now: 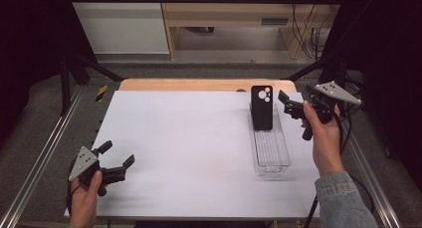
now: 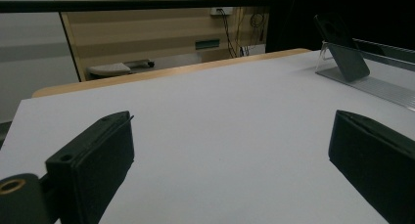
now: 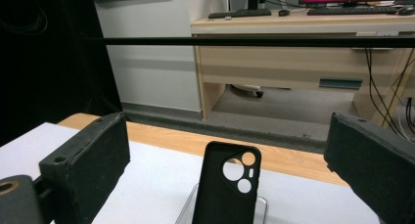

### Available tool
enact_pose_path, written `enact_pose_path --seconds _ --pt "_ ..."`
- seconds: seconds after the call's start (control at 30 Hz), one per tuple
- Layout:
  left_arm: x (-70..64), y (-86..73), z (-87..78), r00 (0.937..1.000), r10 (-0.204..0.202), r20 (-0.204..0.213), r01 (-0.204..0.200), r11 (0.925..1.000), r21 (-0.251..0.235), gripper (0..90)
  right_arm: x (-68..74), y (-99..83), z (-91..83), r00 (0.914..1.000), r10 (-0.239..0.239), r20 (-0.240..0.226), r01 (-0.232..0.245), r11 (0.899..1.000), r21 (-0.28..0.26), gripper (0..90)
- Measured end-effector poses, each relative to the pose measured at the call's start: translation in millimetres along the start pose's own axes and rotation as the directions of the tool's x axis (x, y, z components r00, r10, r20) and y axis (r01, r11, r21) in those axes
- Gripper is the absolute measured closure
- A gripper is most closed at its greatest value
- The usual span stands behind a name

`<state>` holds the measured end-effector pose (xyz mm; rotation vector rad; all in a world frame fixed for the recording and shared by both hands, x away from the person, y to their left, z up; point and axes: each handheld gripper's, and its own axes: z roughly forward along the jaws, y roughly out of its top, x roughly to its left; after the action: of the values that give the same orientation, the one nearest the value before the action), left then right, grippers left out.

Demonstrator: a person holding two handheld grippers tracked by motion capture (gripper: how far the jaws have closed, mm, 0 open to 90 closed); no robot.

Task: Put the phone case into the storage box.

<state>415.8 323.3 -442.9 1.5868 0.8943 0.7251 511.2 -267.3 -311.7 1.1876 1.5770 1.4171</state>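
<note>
Leaning in a clear tray (image 1: 271, 156) near the surface's (image 1: 189, 148) right edge, a black phone case (image 1: 262, 107) hides its lower end; both grippers' fingers spread wide.

A black phone case (image 1: 262, 107) leans upright in the far end of a clear plastic tray (image 1: 271, 161), camera cutouts up.

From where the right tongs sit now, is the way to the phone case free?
Probably yes. The right tongs hover open just beside the black phone case, which leans upright at the far end of the clear tray; nothing stands between them.
</note>
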Motion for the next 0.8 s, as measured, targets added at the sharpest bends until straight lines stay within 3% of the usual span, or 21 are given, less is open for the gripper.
enact_pose_path --seconds 0.8 --pt "1.7 -1.5 -2.7 1.0 0.008 -0.003 -0.008 0.9999 0.01 3.2 -15.8 -19.7 -29.3 0.9974 -0.063 0.036 0.064 0.998 -0.017 2.9"
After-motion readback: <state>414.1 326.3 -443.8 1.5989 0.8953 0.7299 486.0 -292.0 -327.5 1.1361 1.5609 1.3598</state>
